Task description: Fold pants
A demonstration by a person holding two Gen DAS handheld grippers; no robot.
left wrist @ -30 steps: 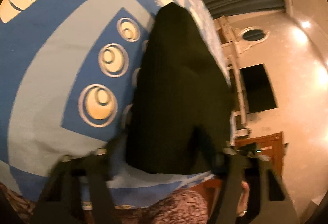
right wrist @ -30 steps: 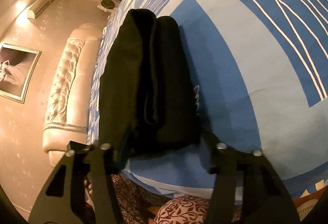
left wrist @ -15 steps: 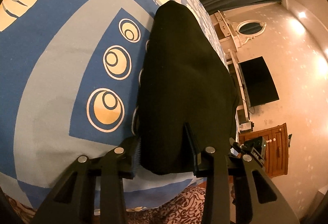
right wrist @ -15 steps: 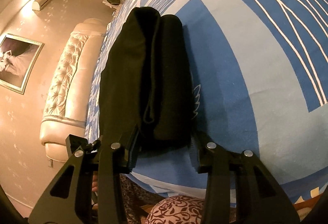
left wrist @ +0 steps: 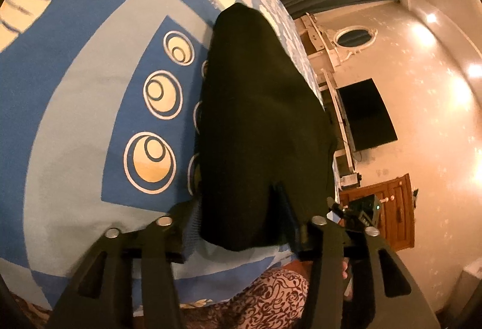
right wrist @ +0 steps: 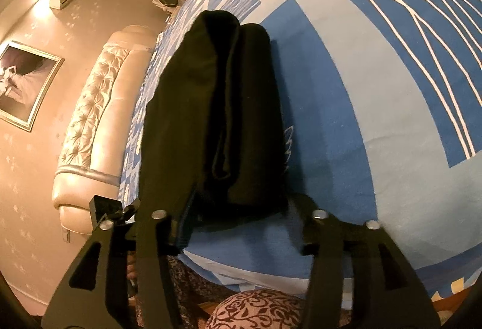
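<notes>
Pants (left wrist: 259, 124), black and already folded into a long narrow bundle, are lying on the blue patterned bedspread (left wrist: 75, 94) near the edge of the bed, stretching away from both cameras. In the left wrist view the left gripper (left wrist: 238, 223) is sitting at the near end of the bundle with its fingers (left wrist: 284, 208) spread apart on either side of the cloth, released rather than pinching it. In the right wrist view the right gripper (right wrist: 241, 214) is likewise straddling the near end of the pants (right wrist: 217, 106), its fingers (right wrist: 183, 223) standing wide and released, with the folded layers showing as two rolls side by side. A padded cream headboard (right wrist: 90, 130) and a framed picture (right wrist: 21, 85) are showing beyond the bed in the right view; a dark television (left wrist: 366, 115) and a wooden cabinet (left wrist: 391, 214) are showing against the wall in the left view.
</notes>
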